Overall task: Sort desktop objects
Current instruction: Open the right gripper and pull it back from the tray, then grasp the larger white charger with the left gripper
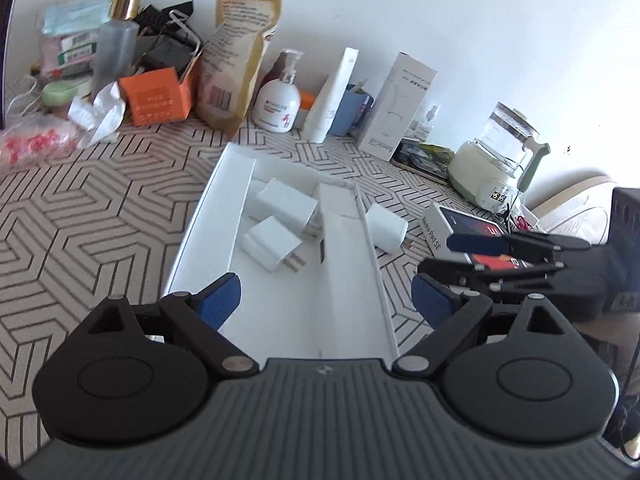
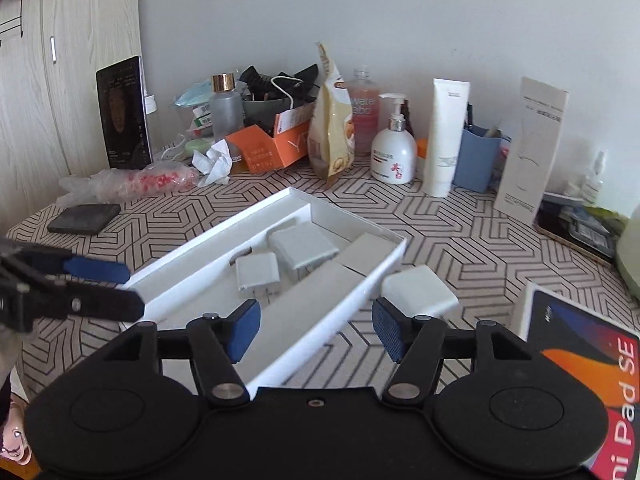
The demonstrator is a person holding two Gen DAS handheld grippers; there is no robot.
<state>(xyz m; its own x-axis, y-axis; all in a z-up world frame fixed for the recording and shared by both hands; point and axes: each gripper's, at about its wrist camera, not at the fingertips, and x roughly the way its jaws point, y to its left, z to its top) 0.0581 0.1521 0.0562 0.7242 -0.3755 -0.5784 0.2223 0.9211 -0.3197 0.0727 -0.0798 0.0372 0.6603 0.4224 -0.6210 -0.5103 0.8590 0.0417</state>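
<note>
- the loose charger [image 2: 420, 290] lies on the patterned table [image 2: 460, 224] just outside the white tray [image 2: 304, 200], right beside the tray's near wall; two other chargers [image 2: 302, 250] already lie inside the middle compartment.
- risk, as i judge it: the right gripper [image 2: 316, 330] straddles the tray's wall, so closing here could pinch the thin wall instead of the charger, and tip or drag the tray.
- the charger is smooth and blocky; a grip on one corner could let it twist out and skid toward the tablet box [image 2: 580, 360].
- the left gripper [image 1: 326, 294] hangs over the tray's near end, and a bump between the two tools could shove the tray.
- right gripper: jaws spread wide, holding nothing, one pad close to the loose charger; contact unclear.
- left gripper: jaws spread wide, holding nothing.
</note>
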